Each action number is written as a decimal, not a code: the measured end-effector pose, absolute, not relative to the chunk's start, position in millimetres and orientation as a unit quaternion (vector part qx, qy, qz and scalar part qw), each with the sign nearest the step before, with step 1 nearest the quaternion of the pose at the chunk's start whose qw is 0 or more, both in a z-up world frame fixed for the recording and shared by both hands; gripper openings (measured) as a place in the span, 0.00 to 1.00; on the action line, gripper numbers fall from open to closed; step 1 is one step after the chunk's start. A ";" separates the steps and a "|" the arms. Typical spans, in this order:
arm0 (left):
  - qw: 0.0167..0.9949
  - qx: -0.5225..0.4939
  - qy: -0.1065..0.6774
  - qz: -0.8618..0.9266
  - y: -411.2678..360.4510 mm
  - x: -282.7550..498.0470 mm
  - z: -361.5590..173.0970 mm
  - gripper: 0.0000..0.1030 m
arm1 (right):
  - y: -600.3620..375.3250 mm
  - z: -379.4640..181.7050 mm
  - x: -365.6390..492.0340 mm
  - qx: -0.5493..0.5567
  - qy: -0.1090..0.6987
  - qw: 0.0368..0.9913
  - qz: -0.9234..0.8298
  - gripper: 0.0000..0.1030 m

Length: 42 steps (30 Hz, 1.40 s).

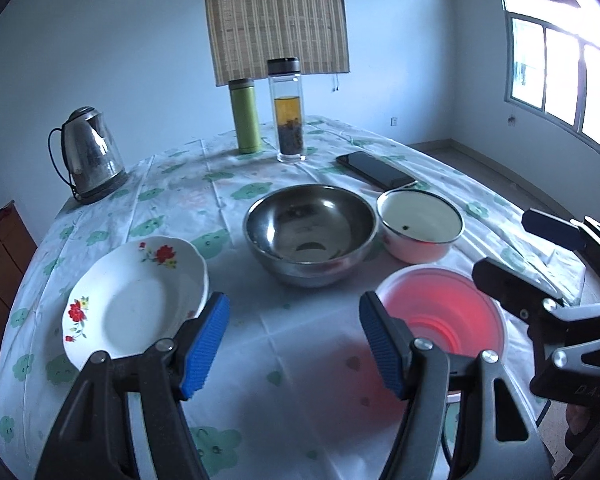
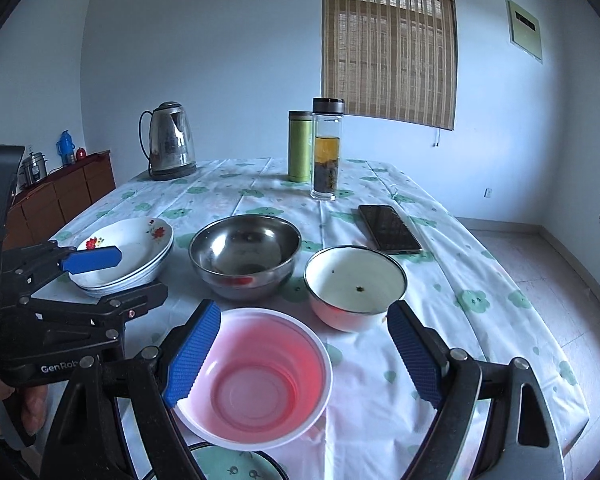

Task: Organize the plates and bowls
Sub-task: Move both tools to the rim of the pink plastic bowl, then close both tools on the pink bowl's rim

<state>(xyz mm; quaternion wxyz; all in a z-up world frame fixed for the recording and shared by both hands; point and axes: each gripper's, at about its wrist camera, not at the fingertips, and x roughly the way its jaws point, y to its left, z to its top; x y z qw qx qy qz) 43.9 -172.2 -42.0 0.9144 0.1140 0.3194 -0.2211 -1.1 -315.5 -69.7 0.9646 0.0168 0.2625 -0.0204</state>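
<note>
**Table Layout with Both Grippers Released**

Covering the table, a white cloth with green prints [image 2: 440, 280] is bearing all the dishes.

1. Steel bowl [image 2: 245, 254]: sitting at the centre of the table, empty apart from some residue.
2. Floral plates [image 2: 130, 252]: lying stacked to the left of the steel bowl.
3. Pink plastic bowl [image 2: 256, 376]: standing at the near edge, in front of the steel bowl, with its near rim overlapping a dark-rimmed green dish [image 2: 236, 466].
4. Enamel bowl [image 2: 354, 286]: sitting to the right of the steel bowl, just in front of a phone [image 2: 389, 228].
5. Kettle [image 2: 170, 140], green flask [image 2: 299, 146] and glass tea bottle [image 2: 326, 148]: standing at the far side.

Left gripper [image 1: 292, 344]: hovering released, jaws apart over bare cloth between the plates and the pink bowl, grasping nothing.

Right gripper [image 2: 304, 358]: hovering released, jaws wide apart above the pink bowl, not touching it.
</note>
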 end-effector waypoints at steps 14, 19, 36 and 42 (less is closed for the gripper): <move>0.898 0.126 0.335 -0.255 -201.5 34.1 -56.1 0.63 | -333.1 -90.7 -3.1 0.035 0.295 0.955 -0.008 0.52; 0.892 0.124 0.344 -0.265 -204.3 32.5 -61.8 0.51 | -334.2 -98.3 -2.3 0.033 0.306 0.951 -0.005 0.48; 0.877 0.127 0.371 -0.279 -211.1 35.1 -79.6 0.15 | -337.0 -118.1 4.5 0.045 0.332 0.942 -0.004 0.17; 0.879 0.131 0.366 -0.278 -212.2 34.4 -79.6 0.15 | -333.6 -119.5 5.8 0.039 0.331 0.943 -0.001 0.12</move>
